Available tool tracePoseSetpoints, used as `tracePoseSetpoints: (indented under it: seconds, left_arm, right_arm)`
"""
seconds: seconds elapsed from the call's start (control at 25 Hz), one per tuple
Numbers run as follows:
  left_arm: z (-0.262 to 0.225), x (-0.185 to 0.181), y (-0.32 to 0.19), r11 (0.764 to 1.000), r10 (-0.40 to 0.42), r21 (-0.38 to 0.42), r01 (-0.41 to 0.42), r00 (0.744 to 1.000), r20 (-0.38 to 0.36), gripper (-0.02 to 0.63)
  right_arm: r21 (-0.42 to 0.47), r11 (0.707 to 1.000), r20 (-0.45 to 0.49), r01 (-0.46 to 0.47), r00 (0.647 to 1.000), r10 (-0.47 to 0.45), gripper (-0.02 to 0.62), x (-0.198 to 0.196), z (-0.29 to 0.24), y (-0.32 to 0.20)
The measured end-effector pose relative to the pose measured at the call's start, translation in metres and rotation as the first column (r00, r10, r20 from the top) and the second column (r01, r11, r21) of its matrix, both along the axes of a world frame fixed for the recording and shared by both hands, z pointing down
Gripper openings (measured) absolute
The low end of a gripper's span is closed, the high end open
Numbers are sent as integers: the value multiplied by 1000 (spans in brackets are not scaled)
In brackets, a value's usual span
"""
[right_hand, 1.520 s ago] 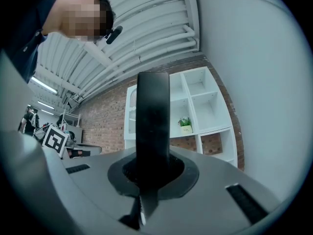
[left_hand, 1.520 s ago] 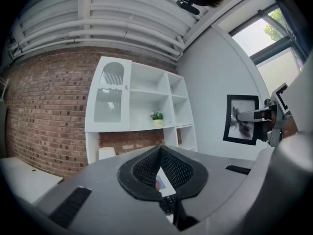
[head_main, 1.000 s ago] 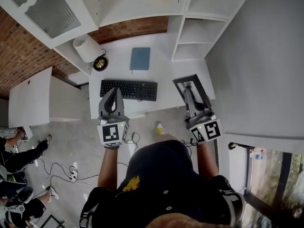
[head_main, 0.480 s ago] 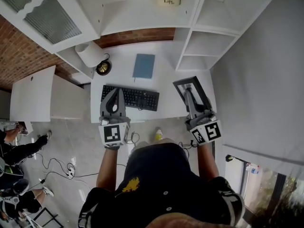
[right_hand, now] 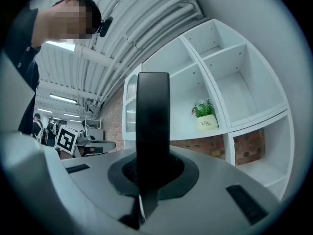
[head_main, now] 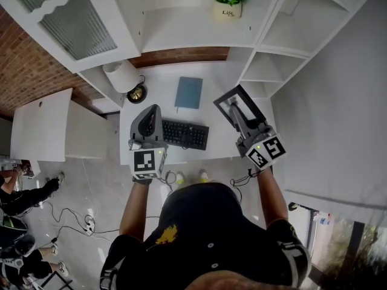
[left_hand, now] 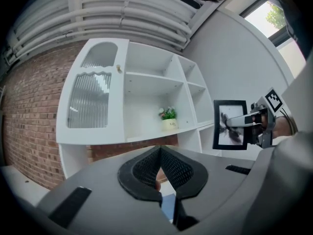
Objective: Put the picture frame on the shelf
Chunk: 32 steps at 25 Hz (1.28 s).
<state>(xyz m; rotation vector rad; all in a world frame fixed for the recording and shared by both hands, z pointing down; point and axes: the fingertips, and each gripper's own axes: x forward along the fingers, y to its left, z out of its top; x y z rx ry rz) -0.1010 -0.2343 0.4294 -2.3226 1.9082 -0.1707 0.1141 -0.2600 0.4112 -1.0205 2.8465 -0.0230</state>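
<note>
Right gripper [head_main: 234, 109] clenched on picture frame [head_main: 250, 103]. Frame upright, edge-on between jaws, in air over right end of desk [head_main: 158, 80], not yet on shelf unit [head_main: 193, 38]. Side grip likely leaves bottom edge free for setting down. Left gripper [head_main: 151, 110] closed on nothing above keyboard [head_main: 185, 134], probably spare. Potted plant [head_main: 228, 5] occupies middle shelf; bare compartments at right seem likelier target.

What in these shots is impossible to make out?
- Image in the picture frame: head view, the right gripper lies across it; right gripper view, the frame is edge-on; left gripper view, too small.
- Left end of the keyboard: head view, behind the left gripper.
- Small print on the flower pot: too small in every view.
</note>
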Motion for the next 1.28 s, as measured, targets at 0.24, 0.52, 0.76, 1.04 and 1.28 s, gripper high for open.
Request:
tracePoseSetpoints:
  seconds: [0.24,0.52,0.76,1.04,1.28]
  left_arm:
    - [-16,-18,-25,999,50,3,-50,999,14,18]
    - [-35,-20,-51,996,84,14,-85,996,20,18]
    - [-52,-15,-79,991,136,20,-135,991,-19,18]
    - [-71,-3,-118,979,202,-2,-202,979,-1,18]
    - [-85,0,-141,976,215,-8,-216,976,-28,18]
  right_arm:
    - [32,999,32,35,999,-36,14,-28,-33,-29]
    - [52,997,32,65,997,-67,15,-42,-72,-70]
    - [26,988,27,155,987,-156,15,-57,-97,-105]
    - [6,967,-6,255,967,-255,14,-84,-117,-141]
    - [20,946,-58,322,945,-321,15,-115,-137,-166]
